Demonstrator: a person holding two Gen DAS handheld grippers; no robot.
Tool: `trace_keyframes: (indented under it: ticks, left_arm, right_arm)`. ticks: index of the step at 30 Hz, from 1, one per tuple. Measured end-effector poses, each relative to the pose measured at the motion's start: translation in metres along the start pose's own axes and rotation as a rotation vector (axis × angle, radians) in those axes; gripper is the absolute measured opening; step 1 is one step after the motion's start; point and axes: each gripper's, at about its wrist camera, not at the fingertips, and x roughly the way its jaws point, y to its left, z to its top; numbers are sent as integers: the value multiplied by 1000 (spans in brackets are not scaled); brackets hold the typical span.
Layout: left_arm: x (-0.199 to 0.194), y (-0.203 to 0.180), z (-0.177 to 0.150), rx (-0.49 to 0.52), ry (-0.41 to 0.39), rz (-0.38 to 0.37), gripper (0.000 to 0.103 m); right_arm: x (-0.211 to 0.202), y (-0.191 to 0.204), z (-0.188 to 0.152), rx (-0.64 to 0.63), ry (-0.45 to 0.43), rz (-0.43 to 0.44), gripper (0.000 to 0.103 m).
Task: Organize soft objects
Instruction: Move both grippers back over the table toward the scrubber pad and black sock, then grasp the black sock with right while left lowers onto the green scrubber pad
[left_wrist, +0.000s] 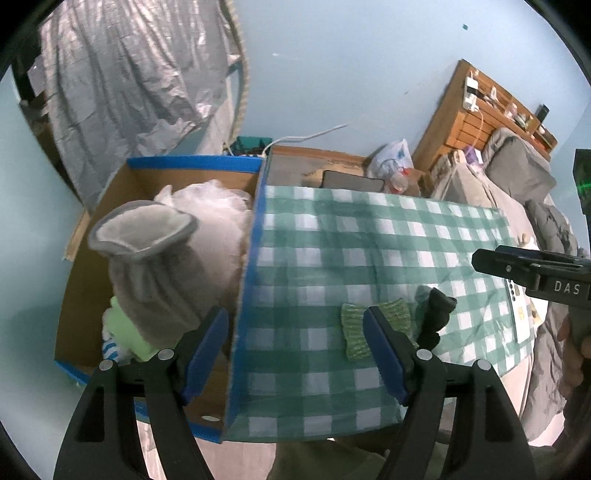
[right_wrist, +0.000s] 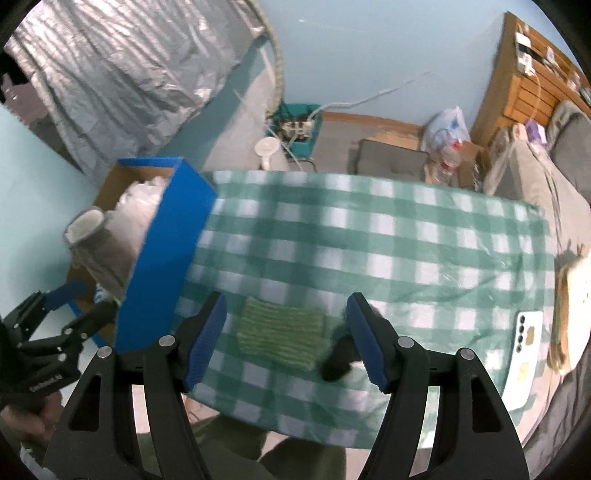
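Note:
A green knitted cloth (right_wrist: 280, 332) lies flat on the green-and-white checked tablecloth (right_wrist: 369, 240). My right gripper (right_wrist: 286, 343) hovers over it, open, with the cloth seen between its blue pads but untouched. A small dark soft item (right_wrist: 338, 360) lies just right of the cloth. In the left wrist view the cloth (left_wrist: 354, 328) and the dark item (left_wrist: 436, 314) sit right of centre. My left gripper (left_wrist: 295, 354) is open and empty, straddling the blue-taped wall of the cardboard box (left_wrist: 247, 280). The box holds a grey plush piece (left_wrist: 147, 258), white fluffy stuff (left_wrist: 218, 214) and a light green cloth (left_wrist: 125, 325).
A white phone (right_wrist: 524, 339) lies at the table's right edge. A bed with grey bedding (left_wrist: 517, 173) and a wooden headboard (left_wrist: 465, 122) stands to the right. A silver cover (left_wrist: 122, 81) hangs at the back left, and bags and a dark cushion (right_wrist: 391, 162) lie on the floor.

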Motion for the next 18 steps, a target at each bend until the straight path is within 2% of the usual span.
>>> trace_keyframes:
  ticks: [8,18]
  left_arm:
    - [15,-28,1,51,32,-28,77]
    - [36,-51,0,95,70,-45,77]
  right_arm:
    - [8,-35,-18,44,35,-41,68]
    - [27,-57,-34,70,71,-17,68]
